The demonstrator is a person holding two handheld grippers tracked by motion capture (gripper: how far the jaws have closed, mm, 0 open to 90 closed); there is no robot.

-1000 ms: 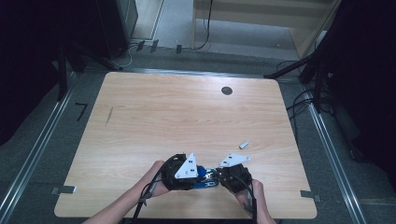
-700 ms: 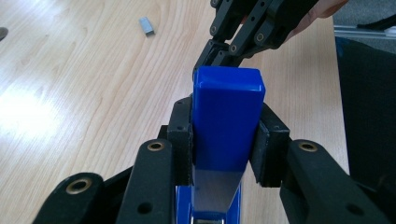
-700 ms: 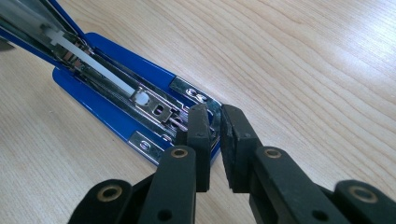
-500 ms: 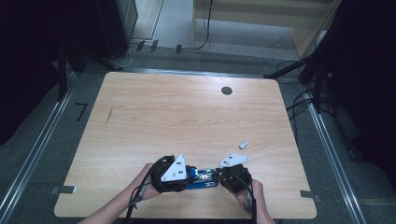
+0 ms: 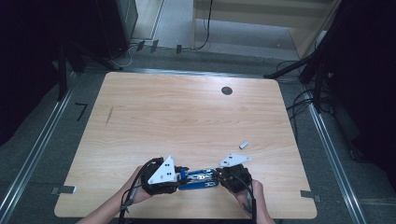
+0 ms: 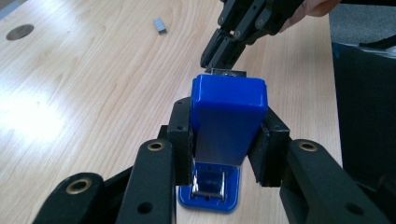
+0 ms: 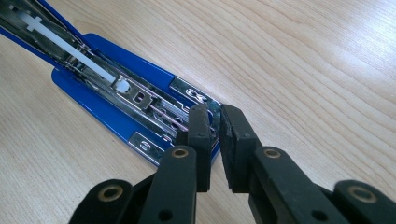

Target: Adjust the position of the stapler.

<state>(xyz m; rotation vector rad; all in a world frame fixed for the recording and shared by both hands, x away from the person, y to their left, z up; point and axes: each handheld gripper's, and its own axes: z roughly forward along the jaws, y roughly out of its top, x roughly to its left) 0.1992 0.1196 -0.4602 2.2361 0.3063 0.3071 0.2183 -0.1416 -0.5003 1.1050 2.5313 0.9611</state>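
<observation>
While opened flat, stapler (image 5: 198, 178): partly hidden at 6 o'clock.
Left gripper (image 6: 227, 140): clamped on blue cover.
Right gripper (image 7: 215, 135): pinched together at magazine tip; contact unclear.

Left claw (image 5: 183, 176) clamped, right claw (image 5: 218, 177) apparently near-shut, tips facing, forearms low

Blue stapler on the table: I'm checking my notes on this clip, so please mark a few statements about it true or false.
1. The left gripper clamps the blue stapler by its lid. True.
2. The stapler is closed flat. False: it is open, its metal staple channel exposed.
3. The right gripper has its jaws spread wide. False: they stand nearly together at the channel's front end.
4. A small grey piece lies apart on the table. True.
</observation>
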